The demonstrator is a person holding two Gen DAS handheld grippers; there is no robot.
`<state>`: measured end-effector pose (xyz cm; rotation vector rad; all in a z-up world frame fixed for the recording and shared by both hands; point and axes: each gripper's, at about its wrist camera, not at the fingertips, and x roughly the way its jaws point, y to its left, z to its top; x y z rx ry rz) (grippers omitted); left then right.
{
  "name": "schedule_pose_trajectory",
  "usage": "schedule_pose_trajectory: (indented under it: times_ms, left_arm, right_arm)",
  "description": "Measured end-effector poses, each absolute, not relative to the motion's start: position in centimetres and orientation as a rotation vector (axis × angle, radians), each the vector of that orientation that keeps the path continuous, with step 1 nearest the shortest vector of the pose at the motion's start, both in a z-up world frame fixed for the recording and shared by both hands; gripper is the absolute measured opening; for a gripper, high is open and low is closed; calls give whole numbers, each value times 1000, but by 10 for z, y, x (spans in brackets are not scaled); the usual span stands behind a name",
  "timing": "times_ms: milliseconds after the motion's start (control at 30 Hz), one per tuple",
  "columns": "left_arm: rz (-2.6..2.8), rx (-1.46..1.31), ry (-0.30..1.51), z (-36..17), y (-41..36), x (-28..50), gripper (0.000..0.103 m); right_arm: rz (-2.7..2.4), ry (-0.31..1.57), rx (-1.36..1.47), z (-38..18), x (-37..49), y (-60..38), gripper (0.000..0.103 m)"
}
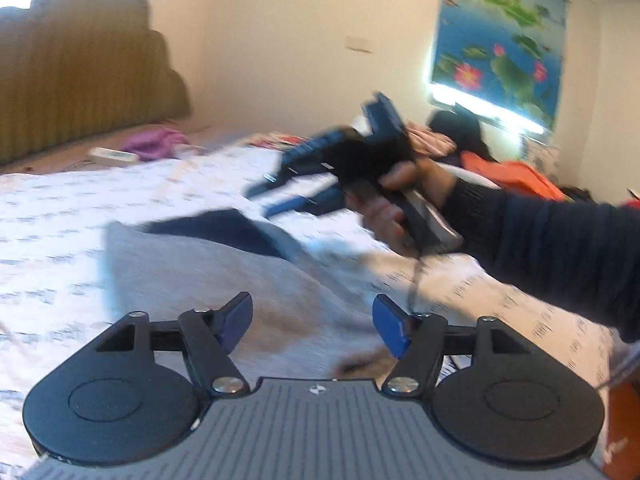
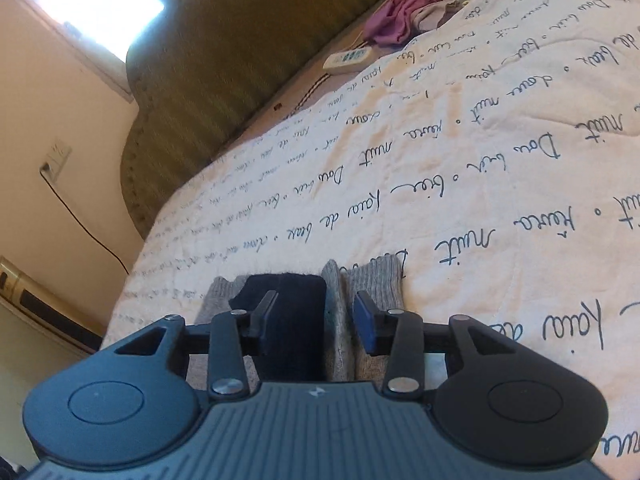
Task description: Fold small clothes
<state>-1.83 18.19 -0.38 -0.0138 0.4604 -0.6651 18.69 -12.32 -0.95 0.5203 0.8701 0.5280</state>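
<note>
Garment point(image 2: 320, 312), grey with a dark panel, lies on the bed point(image 2: 480, 200) directly under the right claw point(image 2: 316, 320), long axis along the fingers; both claws wide, empty; left claw point(image 1: 312, 320) hovers over grey cloth.

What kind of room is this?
Most likely a bedroom: a bed with a script-printed quilt, a padded headboard behind it, and clothes heaped at the far side.

Socks point(image 2: 320, 312) on quilt point(image 2: 460, 200), headboard point(image 2: 224, 80) behind — remote point(image 2: 347, 59) between
</note>
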Motion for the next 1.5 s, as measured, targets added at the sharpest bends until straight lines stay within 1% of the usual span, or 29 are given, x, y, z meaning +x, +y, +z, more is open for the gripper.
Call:
schedule_pose_trajectory:
  times_ms: [67, 133, 167, 200, 233, 333, 400, 467, 500, 533, 567, 600, 633, 667, 733, 800, 833, 933, 1000, 1033, 1067, 1100, 1133, 1167, 1233, 1367, 1500]
  left_arm:
    - [-553, -19, 484, -4, 188, -4, 73]
    - [-481, -54, 553, -13, 194, 18, 74]
    - [-460, -99, 597, -20, 198, 31, 74]
    - [-444, -153, 651, -27, 203, 43, 73]
    - [-430, -190, 697, -33, 205, 52, 74]
    - [-394, -207, 750, -35, 209, 62, 74]
    - [-410, -179, 705, -27, 206, 53, 76]
    - [-443, -143, 660, -25, 204, 47, 85]
    - [-455, -134, 667, -28, 201, 48, 87]
    - [-461, -130, 693, -34, 199, 50, 86]
    - [-458, -129, 723, -40, 197, 53, 85]
    - [-450, -132, 747, -46, 193, 58, 82]
    - [-448, -149, 748, -47, 194, 59, 81]
    - [-455, -178, 727, -44, 199, 58, 82]
    - [-467, -241, 673, -36, 214, 60, 86]
    - [-450, -346, 670, -31, 231, 75, 89]
    - [-440, -418, 701, -34, 240, 85, 89]
    - [-447, -673, 880, -57, 254, 128, 86]
    - [-444, -737, 918, -66, 252, 144, 84]
    - [-445, -753, 913, -67, 250, 153, 80]
    - [-448, -771, 915, -66, 247, 160, 73]
    - [-465, -781, 929, -66, 243, 169, 52]
    - [-454, -763, 956, -67, 239, 176, 39]
    - [-443, -740, 964, -66, 236, 180, 36]
    - [-435, -675, 939, -58, 234, 177, 30]
    - [-459, -591, 853, -30, 252, 159, 29]
    - [-386, -546, 830, -10, 291, 163, 30]
  right_arm:
    - [526, 920, 428, -13, 195, -104, 41]
    - [537, 951, 365, -19, 197, -88, 41]
    - [532, 943, 350, -21, 197, -84, 38]
    - [523, 929, 347, -22, 196, -82, 30]
    - [536, 918, 349, -22, 195, -81, 10]
    - [543, 816, 327, -7, 180, -87, 9]
    - [532, 779, 369, -8, 175, -104, 9]
    - [453, 839, 399, -27, 183, -120, 10]
    - [440, 873, 440, -39, 186, -126, 12]
    - [442, 881, 509, -46, 185, -131, 16]
    - [443, 879, 549, -46, 182, -134, 25]
    - [445, 876, 581, -44, 178, -137, 30]
    - [455, 861, 593, -40, 173, -139, 45]
    - [468, 831, 591, -35, 167, -141, 63]
    - [452, 781, 573, -28, 157, -148, 76]
    - [440, 809, 565, -31, 155, -152, 76]
    - [442, 843, 565, -36, 157, -152, 76]
    - [471, 900, 544, -50, 154, -143, 76]
    - [483, 893, 546, -53, 152, -136, 76]
    - [491, 887, 559, -54, 151, -133, 68]
    - [498, 891, 566, -55, 151, -130, 39]
    - [506, 909, 564, -57, 153, -126, 30]
    - [507, 906, 554, -55, 153, -122, 26]
    - [508, 893, 548, -51, 151, -120, 23]
    - [529, 862, 560, -40, 145, -116, 22]
    - [611, 814, 588, -21, 142, -93, 21]
    - [644, 846, 629, -31, 166, -53, 21]
